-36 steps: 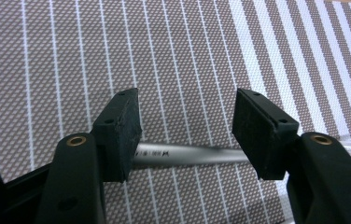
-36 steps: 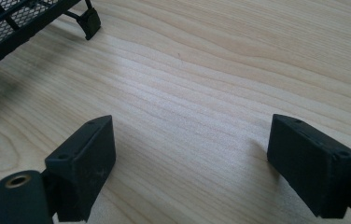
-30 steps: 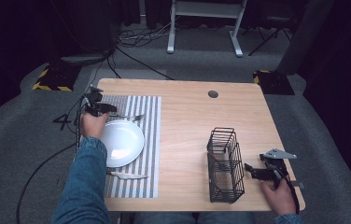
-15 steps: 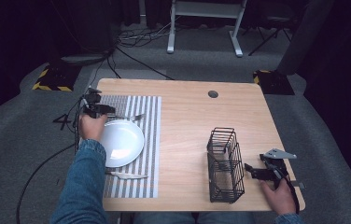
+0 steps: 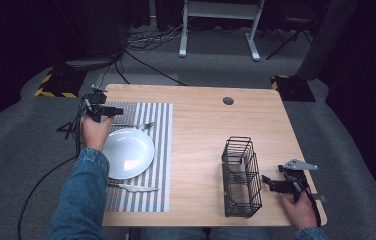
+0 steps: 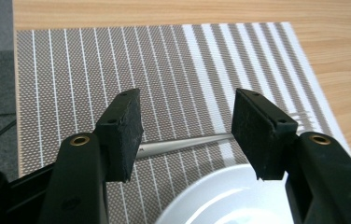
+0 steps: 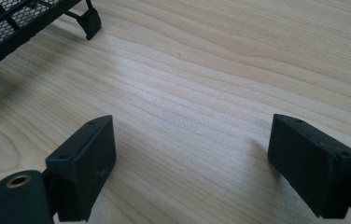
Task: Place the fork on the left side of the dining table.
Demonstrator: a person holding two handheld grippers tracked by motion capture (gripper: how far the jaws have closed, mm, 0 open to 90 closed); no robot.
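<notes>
High view, left gripper: we see the left gripper (image 5: 107, 111) held above the far left corner of the striped placemat (image 5: 162, 150), its jaws spread with nothing between the pads.
Left gripper view, fork: we find the fork (image 6: 187, 143) lying flat on the placemat below and beyond the open jaws, untouched, its handle crossing the gap between them.
Fork position: in the high view we locate the fork (image 5: 132, 125) just beyond the far rim of the white plate (image 5: 128, 152).
Knife: we note a table knife (image 5: 132, 187) on the placemat at the near side of the plate.
Wire basket: we see the black wire cutlery basket (image 5: 241, 176) upright on the wooden table (image 5: 201, 130), well apart from the placemat.
Right gripper: we see the right gripper (image 5: 271, 184) just beside the basket, jaws spread and empty above bare wood.
</notes>
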